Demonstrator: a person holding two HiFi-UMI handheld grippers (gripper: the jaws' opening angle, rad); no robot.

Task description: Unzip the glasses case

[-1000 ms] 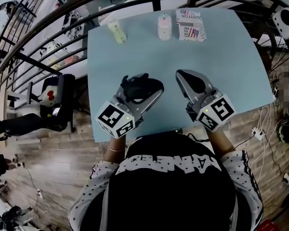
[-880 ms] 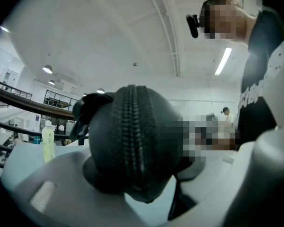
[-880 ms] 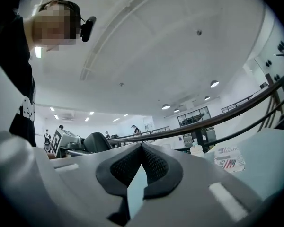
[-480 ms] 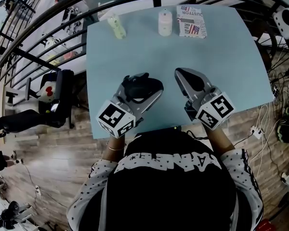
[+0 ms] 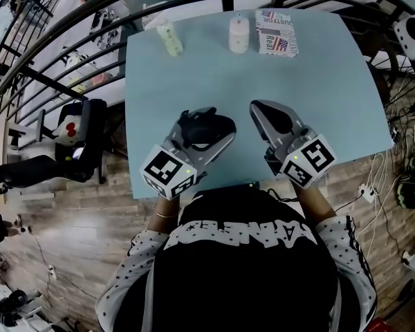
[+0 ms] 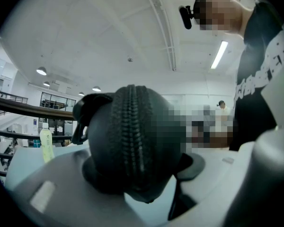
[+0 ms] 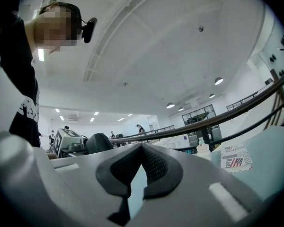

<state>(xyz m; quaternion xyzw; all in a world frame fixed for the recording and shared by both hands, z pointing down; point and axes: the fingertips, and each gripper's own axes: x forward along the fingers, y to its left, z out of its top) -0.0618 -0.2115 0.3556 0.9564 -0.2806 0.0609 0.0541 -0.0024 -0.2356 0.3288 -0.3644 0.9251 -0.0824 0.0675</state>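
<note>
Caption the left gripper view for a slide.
Black case clamped between the jaws, closed zipper facing the camera.

The light blue counter (image 5: 318,95) is carrying three things along its far edge: a pale green bottle (image 5: 169,39) is standing leftmost, a white bottle (image 5: 238,34) is standing mid-edge, and what is probably a printed carton (image 5: 277,34) is lying just beside it.

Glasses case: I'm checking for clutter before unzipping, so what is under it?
The left tool grips the glasses case above the blue table. The case and tool cover the spot directly beneath, so whether it touches the table is hidden.
</note>
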